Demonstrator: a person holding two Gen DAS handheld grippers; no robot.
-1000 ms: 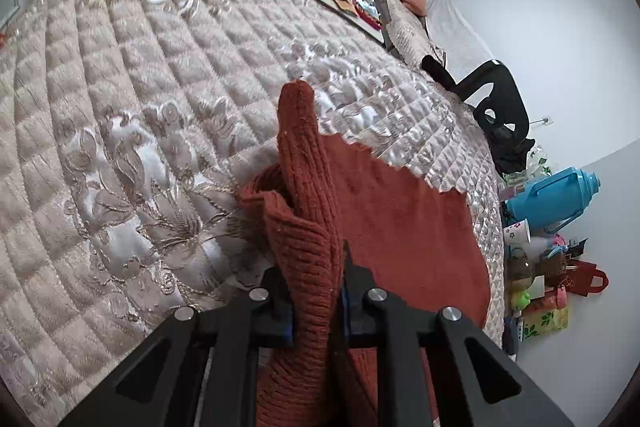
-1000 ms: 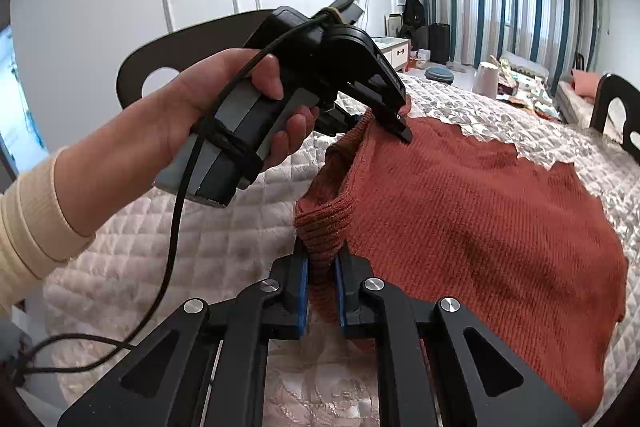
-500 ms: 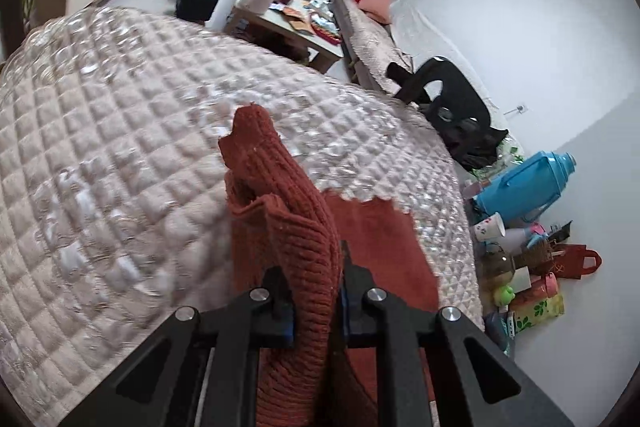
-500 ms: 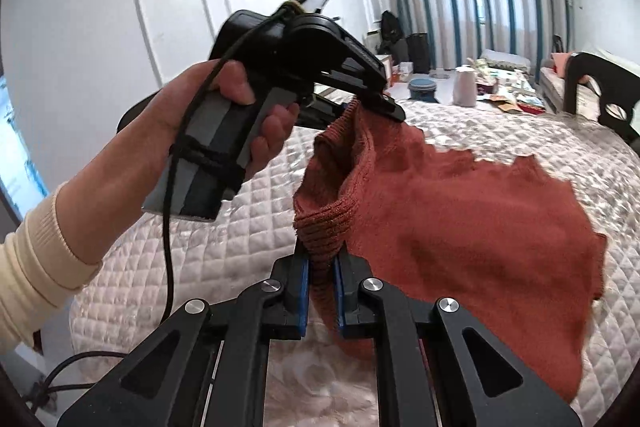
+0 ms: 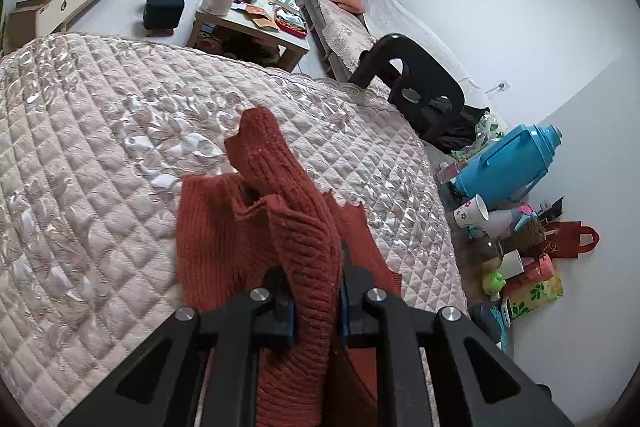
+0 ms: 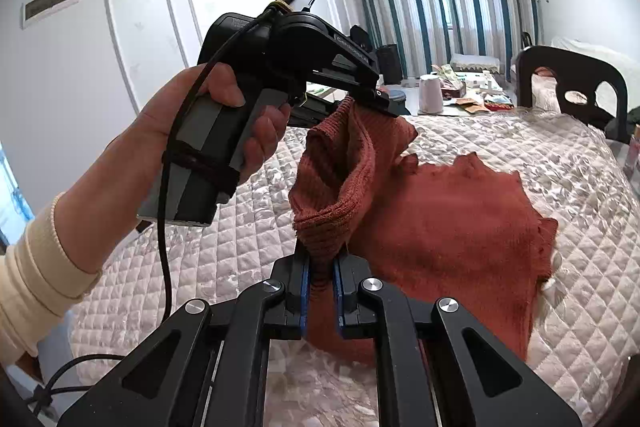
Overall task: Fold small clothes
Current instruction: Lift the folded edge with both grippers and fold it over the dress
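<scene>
A rust-red knitted garment [image 6: 448, 223] lies partly on the quilted cover [image 6: 560, 155], with one edge lifted. My right gripper [image 6: 320, 287] is shut on its ribbed edge near me. My left gripper [image 5: 316, 291] is shut on another part of the same edge [image 5: 296, 227]. In the right wrist view the left gripper [image 6: 380, 103] is held up by a hand and the cloth hangs from its tips, above the cover. The garment's far side rests flat on the cover.
A dark chair [image 5: 416, 87] stands at the far edge of the quilted surface. A blue thermos [image 5: 508, 163], cups and bags sit on the floor by the wall. A cluttered low table [image 5: 256, 19] and a couch stand beyond.
Both grippers have lifted the held edge higher. The left gripper has tilted up, so more of the room shows. The garment's near side hangs off the cover.
</scene>
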